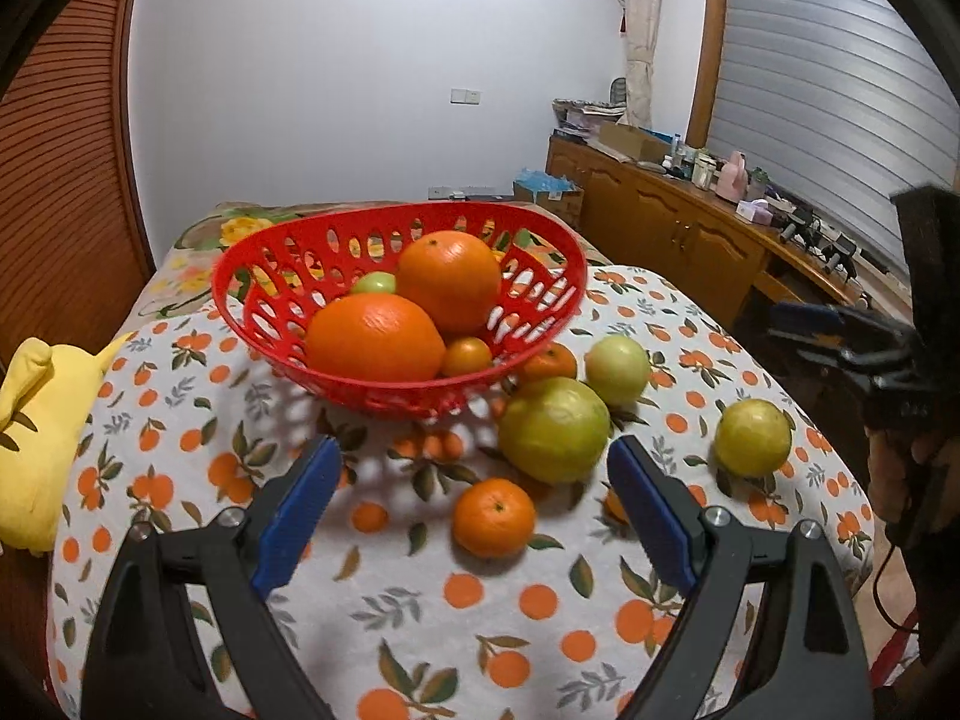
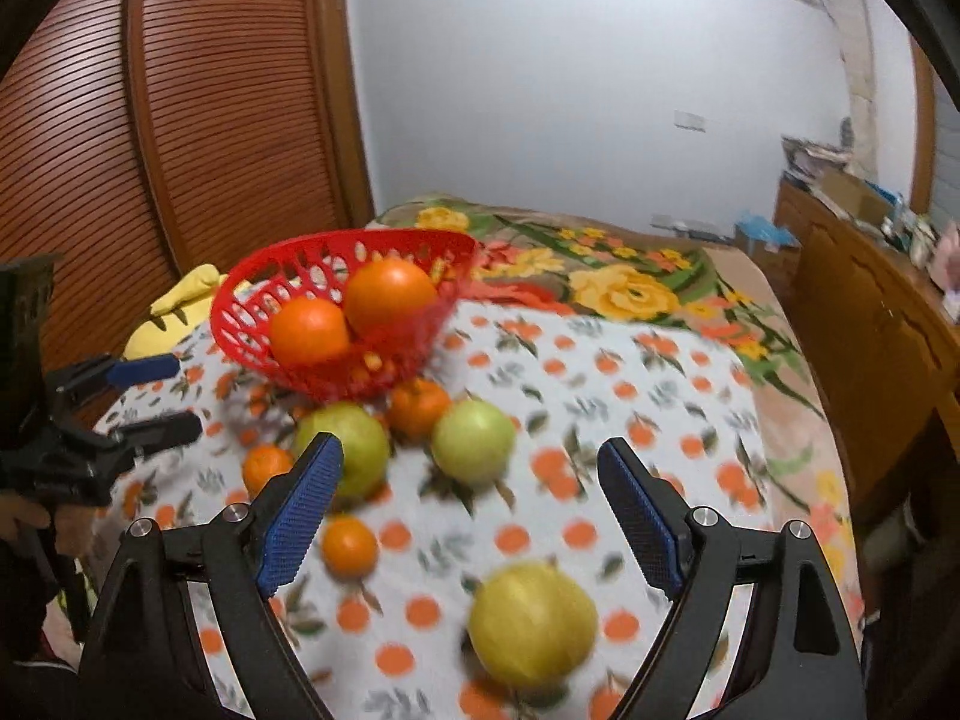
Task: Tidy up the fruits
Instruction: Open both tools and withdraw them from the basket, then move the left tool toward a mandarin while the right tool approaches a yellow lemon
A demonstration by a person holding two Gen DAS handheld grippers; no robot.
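A red plastic basket [image 1: 384,396] [image 2: 336,381] stands on the orange-print cloth and holds two big oranges [image 1: 375,336] [image 1: 449,282], a small green fruit [image 1: 373,283] and a small orange one [image 1: 467,356]. Loose in front of it lie a large green-yellow fruit [image 1: 553,429] [image 2: 348,447], a paler green one [image 1: 618,369] [image 2: 474,441], a yellow-green one [image 1: 752,437] [image 2: 531,621] and tangerines [image 1: 493,517] [image 1: 545,361] [image 2: 349,545]. My left gripper [image 1: 474,450] is open above the near tangerine. My right gripper [image 2: 470,445] is open and empty over the yellow-green fruit.
A yellow soft toy [image 1: 36,432] lies at the cloth's left edge. A floral blanket [image 2: 630,288] stretches behind the basket. A wooden cabinet [image 1: 672,234] with clutter runs along the right, and a slatted wooden door [image 2: 198,120] stands on the left.
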